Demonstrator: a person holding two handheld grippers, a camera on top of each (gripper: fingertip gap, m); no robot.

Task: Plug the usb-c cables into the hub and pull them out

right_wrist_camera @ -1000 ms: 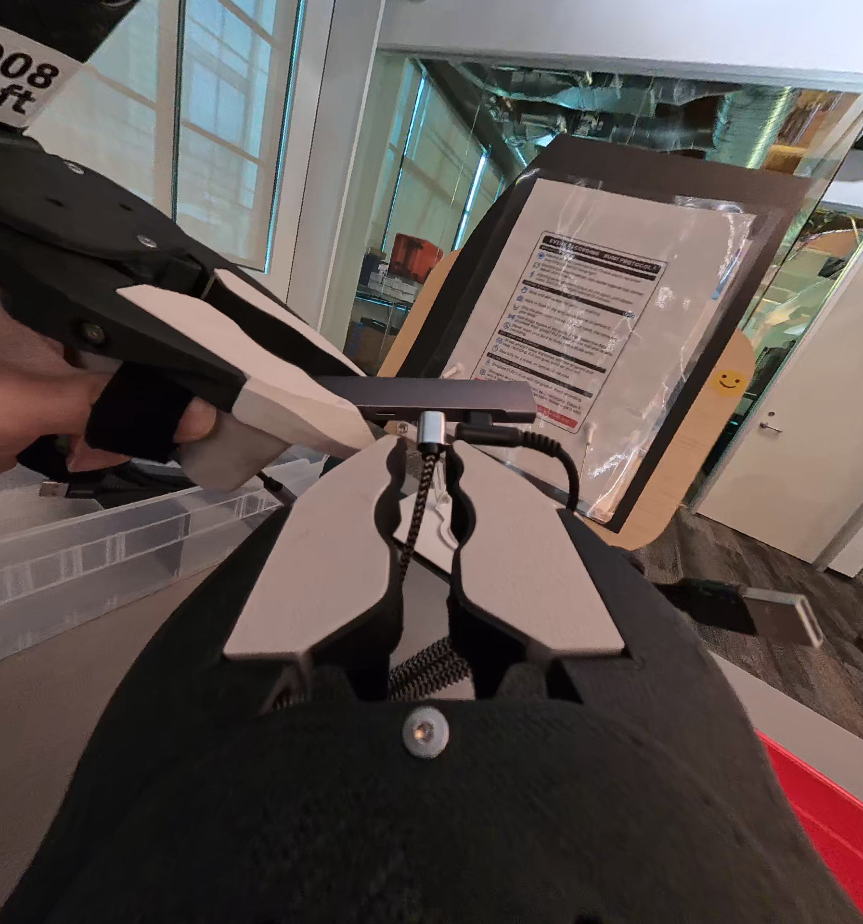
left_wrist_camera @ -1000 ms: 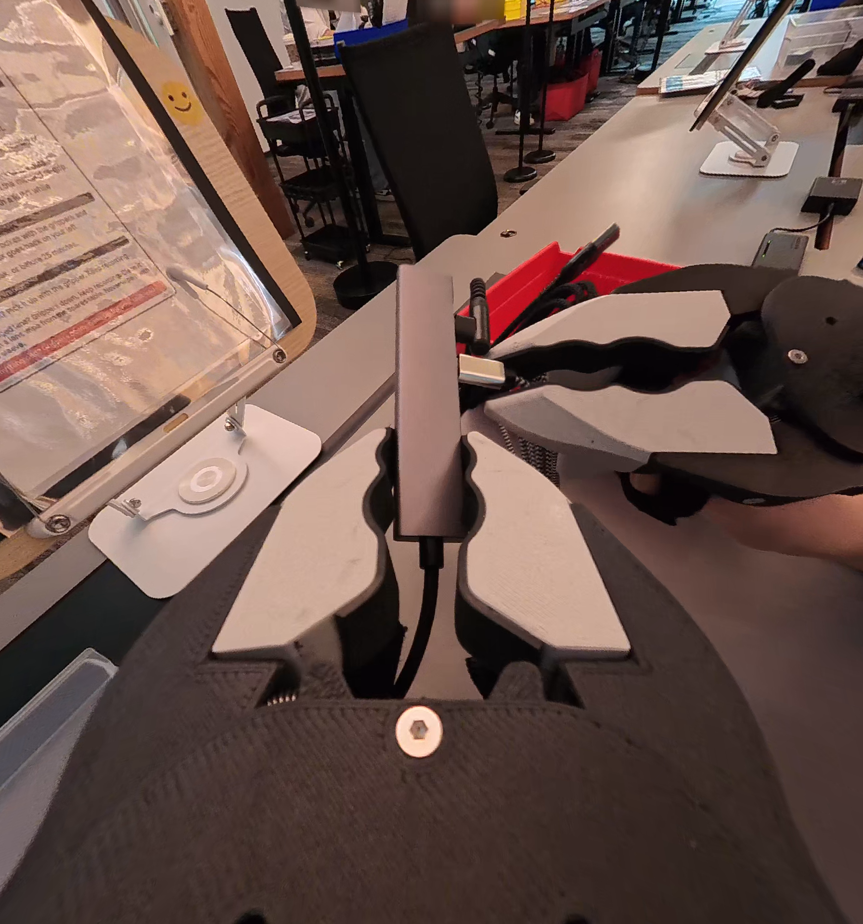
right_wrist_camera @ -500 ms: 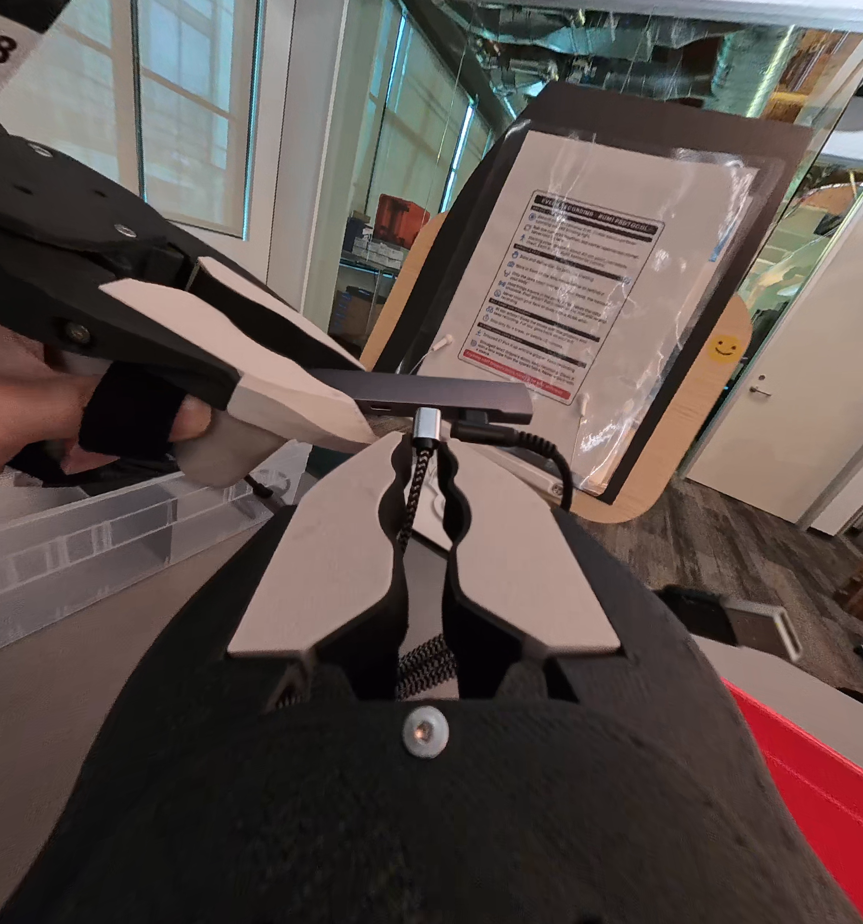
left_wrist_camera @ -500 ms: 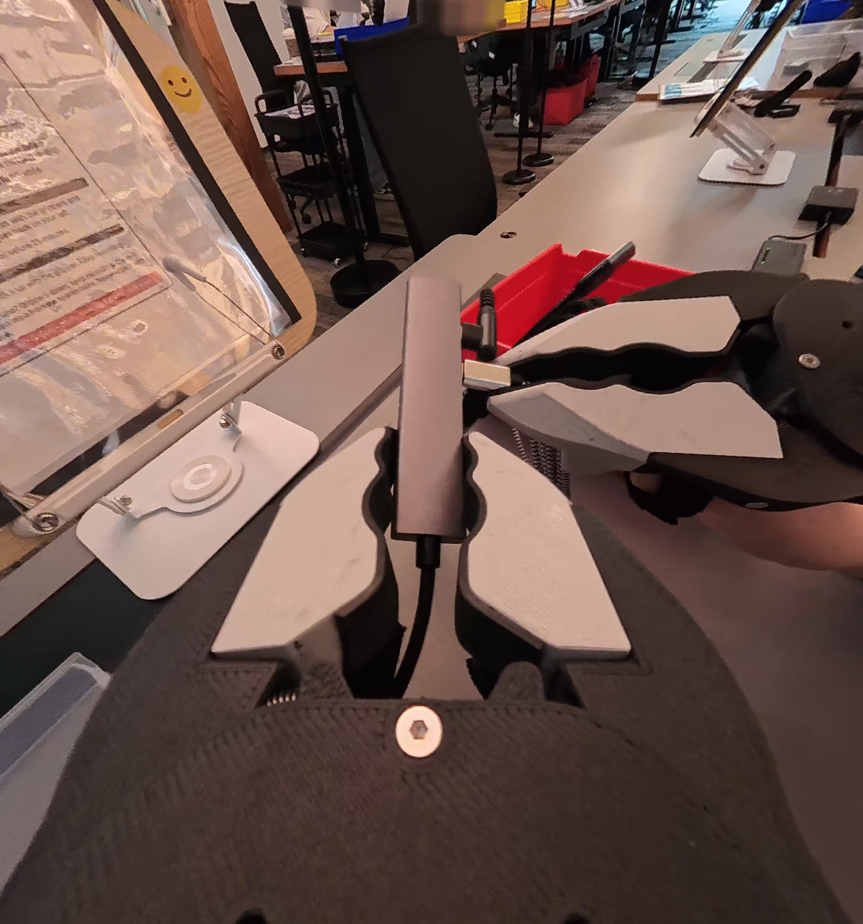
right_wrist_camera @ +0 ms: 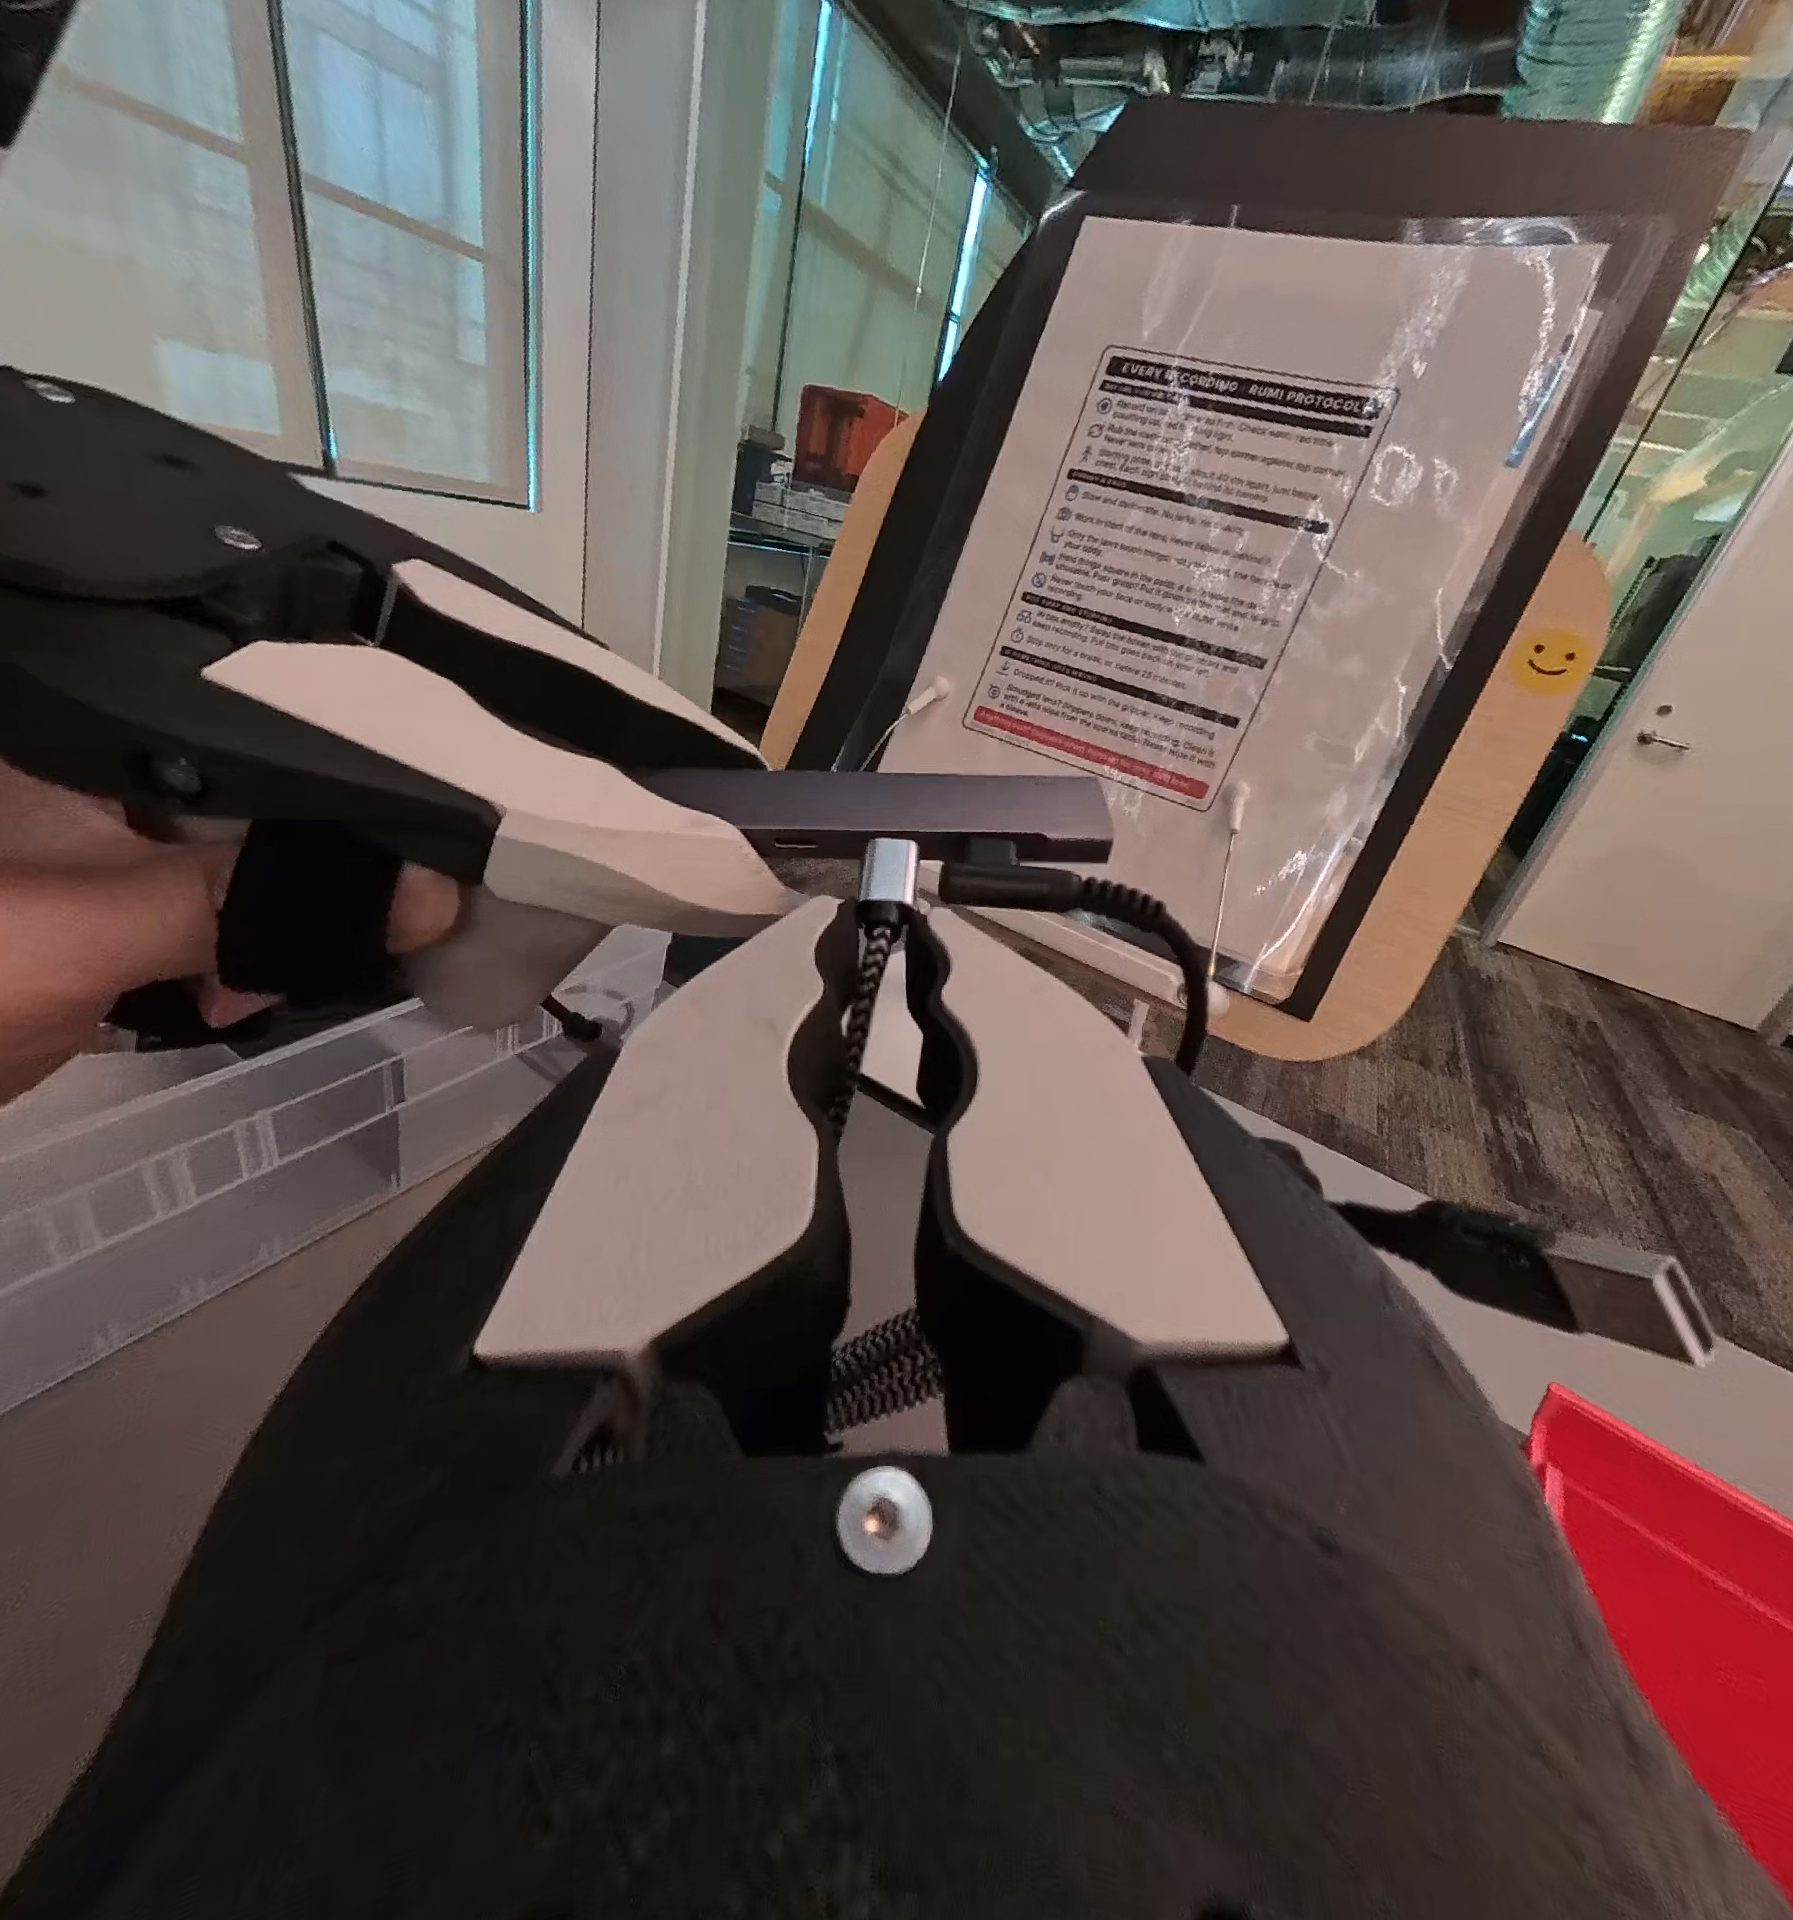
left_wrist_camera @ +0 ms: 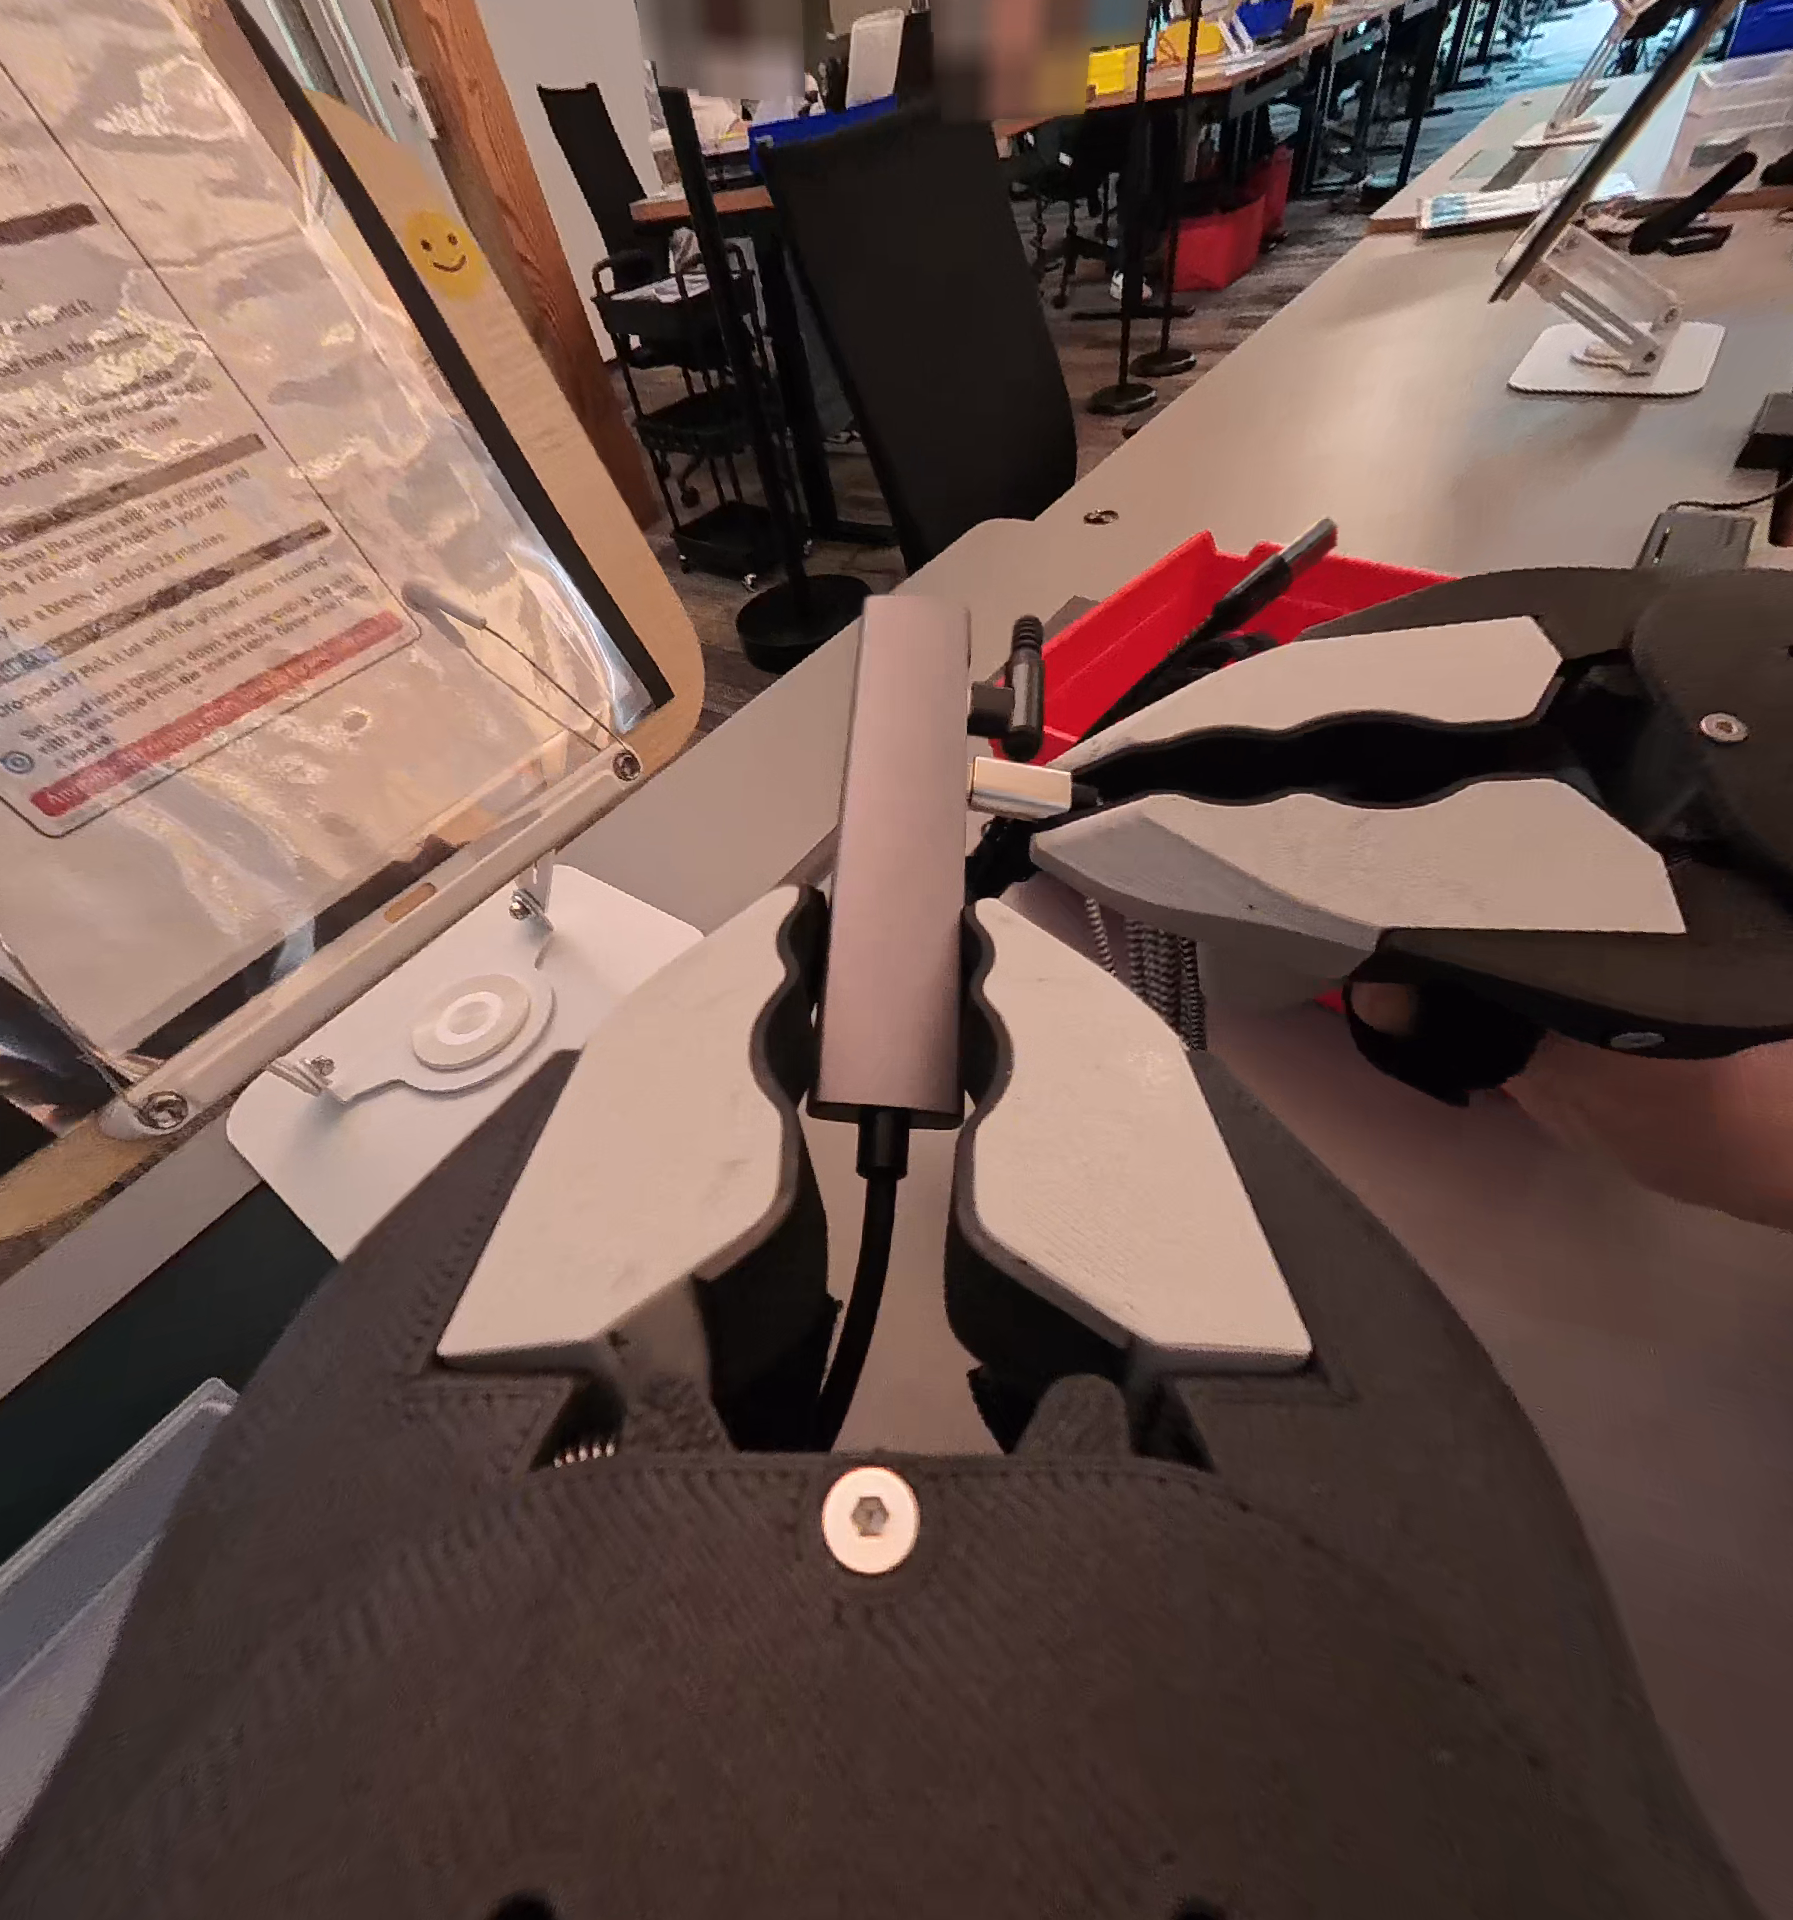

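A long pale grey bench (left_wrist_camera: pixel 1370 436) runs toward 1 o'clock. At 12 o'clock a black mesh office chair (left_wrist_camera: pixel 923 312) stands on dark wood-grain plank flooring (right_wrist_camera: pixel 1557 1091). Tall white-framed windows (right_wrist_camera: pixel 279 239) admit daylight at 10 o'clock; a white door (right_wrist_camera: pixel 1692 748) stands at 3 o'clock.

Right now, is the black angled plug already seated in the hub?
Yes: in the right wrist view the black angled plug sits flush in the hub, beside the silver plug.
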